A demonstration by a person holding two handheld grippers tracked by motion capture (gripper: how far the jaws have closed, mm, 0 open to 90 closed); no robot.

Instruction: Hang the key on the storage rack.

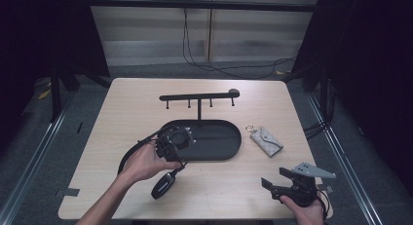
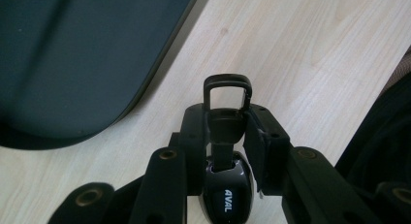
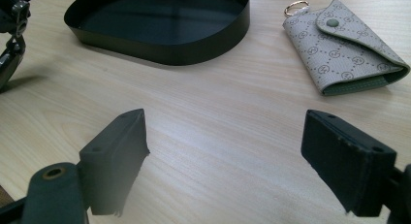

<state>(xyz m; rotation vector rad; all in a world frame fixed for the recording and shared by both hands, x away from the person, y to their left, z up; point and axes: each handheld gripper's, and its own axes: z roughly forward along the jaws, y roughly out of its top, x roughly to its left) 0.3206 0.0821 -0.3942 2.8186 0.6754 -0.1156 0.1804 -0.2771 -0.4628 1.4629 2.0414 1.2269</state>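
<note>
The left gripper (image 2: pixel 228 124) has its fingers (image 2: pixel 196 136) closed on a car key (image 2: pixel 227 136): a glossy black fob with white lettering, its narrow neck pinched between the pads and a dark rectangular loop standing out just past the fingertips. In the high view the fob (image 1: pixel 163 185) hangs below the left hand (image 1: pixel 143 161), low over the bench (image 1: pixel 122 113) and just off the near left end of the black oval tray (image 1: pixel 221 142). In the left gripper view the tray's curved rim (image 2: pixel 145 88) lies up and to the left of the fingers, with bare wood beyond the fingertips.

The right gripper (image 3: pixel 223 161) has its fingers (image 3: pixel 116 156) spread wide with nothing between them, over open bench near the front right edge. Ahead of them and to the right lies a grey patterned key pouch (image 3: pixel 346 44) with a snap flap and a metal ring (image 3: pixel 296 8); ahead to the left is the tray wall (image 3: pixel 194 52). A black hook rack (image 1: pixel 199 97) rises behind the tray.
</note>
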